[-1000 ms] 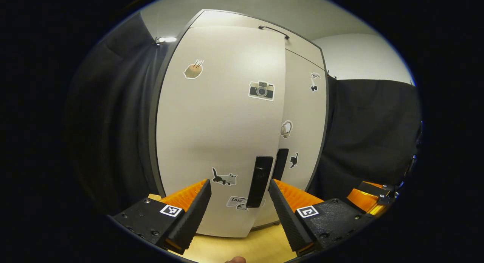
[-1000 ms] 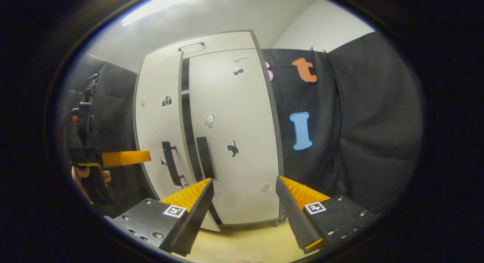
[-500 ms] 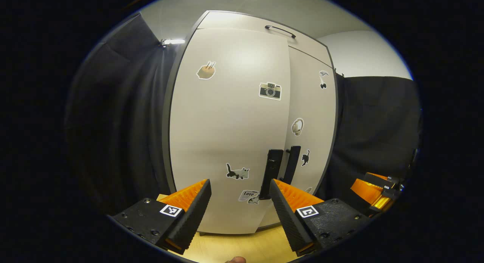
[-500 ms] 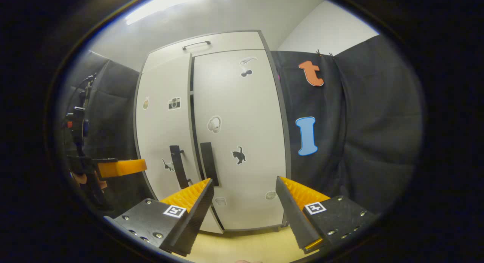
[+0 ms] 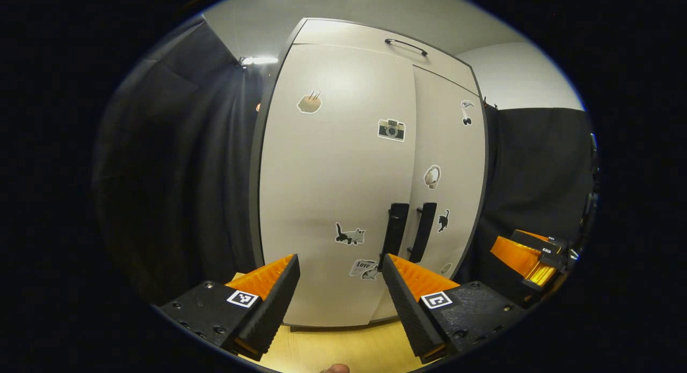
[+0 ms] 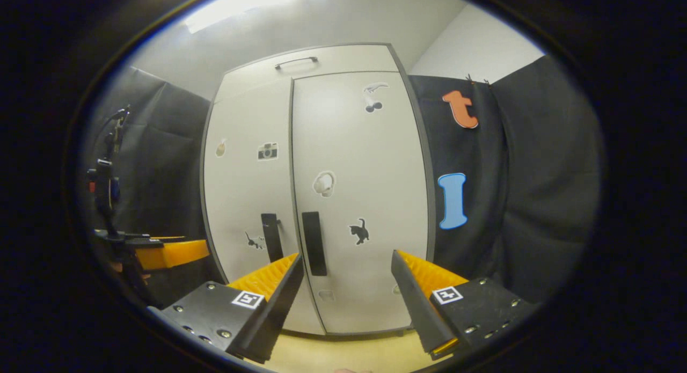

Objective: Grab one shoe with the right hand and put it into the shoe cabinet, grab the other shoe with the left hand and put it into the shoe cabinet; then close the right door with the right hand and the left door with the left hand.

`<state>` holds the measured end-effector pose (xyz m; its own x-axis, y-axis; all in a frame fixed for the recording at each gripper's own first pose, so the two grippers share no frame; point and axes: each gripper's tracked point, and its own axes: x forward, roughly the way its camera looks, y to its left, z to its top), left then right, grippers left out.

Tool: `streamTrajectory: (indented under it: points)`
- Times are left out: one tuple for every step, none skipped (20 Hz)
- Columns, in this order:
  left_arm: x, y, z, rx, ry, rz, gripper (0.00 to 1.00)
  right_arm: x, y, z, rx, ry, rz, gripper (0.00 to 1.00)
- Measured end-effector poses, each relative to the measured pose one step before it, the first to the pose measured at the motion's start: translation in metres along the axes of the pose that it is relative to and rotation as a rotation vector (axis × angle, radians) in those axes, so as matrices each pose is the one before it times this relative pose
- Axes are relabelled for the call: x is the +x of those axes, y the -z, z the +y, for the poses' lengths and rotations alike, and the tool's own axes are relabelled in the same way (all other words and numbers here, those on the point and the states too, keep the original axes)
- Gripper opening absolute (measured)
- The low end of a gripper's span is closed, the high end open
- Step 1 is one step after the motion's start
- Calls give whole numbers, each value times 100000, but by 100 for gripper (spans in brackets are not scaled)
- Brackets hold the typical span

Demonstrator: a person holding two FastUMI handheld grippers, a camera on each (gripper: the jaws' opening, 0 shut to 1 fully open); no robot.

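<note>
Nearest to you, your left gripper [image 5: 339,287] has its fingers spread wide with nothing between them, hanging above the pale wooden floor [image 5: 343,349] just short of the shoe cabinet [image 5: 370,174]. Your right gripper [image 6: 346,287] is the same: jaws apart, empty, above the floor in front of the cabinet's lower edge. In the right gripper view the left gripper sits off to the side with the hand holding it partly visible; in the left gripper view the right gripper's orange body shows near the cabinet's right bottom corner.

Beyond the grippers, both doors now look flush. The left door [image 5: 333,185], with its camera and cat stickers, lies in line with the right door [image 6: 359,201], and only a thin seam runs between them. The two black handles, the left door handle [image 5: 396,231] and the right door handle [image 6: 314,243], stand side by side along that seam, near the lower half of the doors. No dark gap into the interior shows from either view.

The shoes are out of sight; with the floor before the cabinet bare where you can see it and the doors closed, judge them to be shut inside, though you cannot confirm it.

So by the look of it the whole sequence is done: shoes stowed, right door closed, left door closed. What remains, at most, is checking that the left door has seated fully against the frame.
</note>
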<state>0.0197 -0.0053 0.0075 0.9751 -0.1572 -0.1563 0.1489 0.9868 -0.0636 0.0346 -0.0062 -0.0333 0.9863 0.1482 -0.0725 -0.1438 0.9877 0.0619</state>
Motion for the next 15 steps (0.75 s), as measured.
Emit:
streamTrajectory:
  points:
    - [-70,59,13,-218,-507,108,95,29,60,72,-102,-143,239,98]
    - [-54,24,-5,-234,-304,233,95,31,35,-3,-139,-109,166,98]
    - [-125,115,20,-216,-320,414,95,-65,53,-46,-143,48,121,98]
    - [-74,34,22,-108,-338,210,94,-9,88,6,-70,-91,224,98]
    - [-77,26,48,4,-376,24,94,2,5,-14,-10,-85,29,98]
    - [-22,-9,14,28,-260,49,94,-29,63,-29,3,77,-30,98]
    - [-72,50,-3,-89,-88,97,95,-9,25,-27,126,37,-4,98]
    - [9,-9,-41,23,26,79,94,-10,13,-60,108,57,4,98]
    - [-88,14,35,67,-204,-87,95,48,47,-115,34,127,129,98]
    - [54,-75,15,283,-309,-297,94,-95,82,-2,-82,140,-28,98]
    - [-20,50,58,263,-331,39,94,-96,58,-152,-63,234,88,98]
    - [38,-27,-52,508,74,-74,94,83,-48,-73,130,3,-166,98]
    - [-48,64,17,323,-8,172,94,-81,-7,-126,159,120,-166,98]
    - [112,37,-75,327,149,243,95,19,13,-98,106,169,-68,98]
    - [-22,67,-97,99,121,143,95,-88,58,-225,51,259,43,98]
